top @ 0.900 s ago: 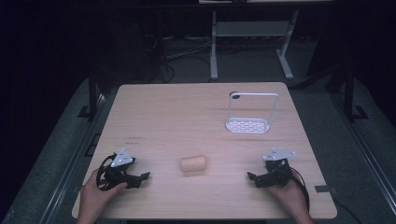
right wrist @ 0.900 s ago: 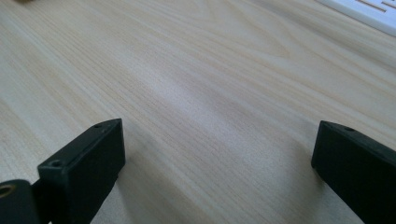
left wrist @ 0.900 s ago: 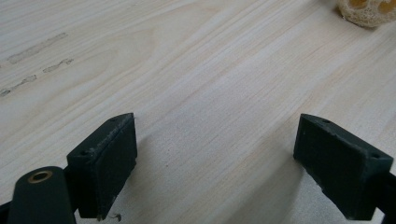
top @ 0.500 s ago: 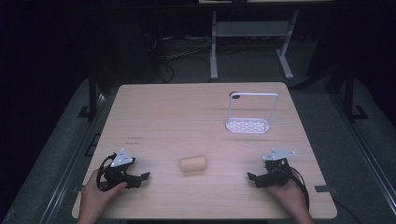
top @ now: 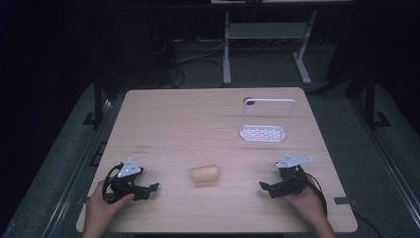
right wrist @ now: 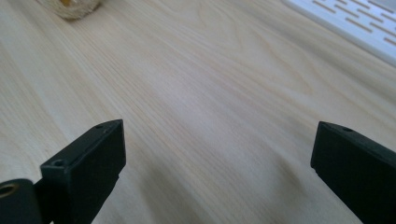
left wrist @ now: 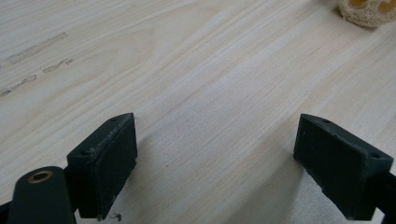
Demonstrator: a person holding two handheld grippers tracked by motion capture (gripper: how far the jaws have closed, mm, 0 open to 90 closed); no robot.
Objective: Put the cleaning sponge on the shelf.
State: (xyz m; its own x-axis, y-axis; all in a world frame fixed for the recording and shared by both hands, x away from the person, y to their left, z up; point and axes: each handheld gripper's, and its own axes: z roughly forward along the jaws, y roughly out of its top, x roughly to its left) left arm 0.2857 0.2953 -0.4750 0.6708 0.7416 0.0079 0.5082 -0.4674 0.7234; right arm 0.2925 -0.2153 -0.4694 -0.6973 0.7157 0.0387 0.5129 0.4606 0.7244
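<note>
At the near edge of the worktop (top: 163, 114), two hands each held a claw resting low on the wood, well apart from one another.

Left claw (top: 147, 189): near the front left corner, gripped by the left hand (top: 101, 210), grey plate on top, tips pointing toward the middle of the worktop. In the left gripper view, the left claw (left wrist: 217, 163) stood wide open with bare wood between its two black pads; it held nothing.

Right claw (top: 266, 188): near the front right corner, gripped by the right hand (top: 304, 203), grey plate on top, tips pointing inward toward the middle. In the right gripper view, the right claw (right wrist: 219, 168) was likewise spread wide, with bare wood between the pads and nothing held.

Loofah (top: 205, 174): a short tan roll lying on its side between the two claws, somewhat nearer the middle of the worktop, touched by neither. Its porous end showed at the top right corner of the left gripper view (left wrist: 369, 10) and at the top left of the right gripper view (right wrist: 70, 7).

Rack (top: 263, 133): white, with a slotted base and an upright loop frame, standing farther back on the right half, well apart from the loofah. Its slotted base showed at the top right of the right gripper view (right wrist: 350, 23).

Beyond the worktop: a dark floor with cables and a pale stand (top: 228, 54).
</note>
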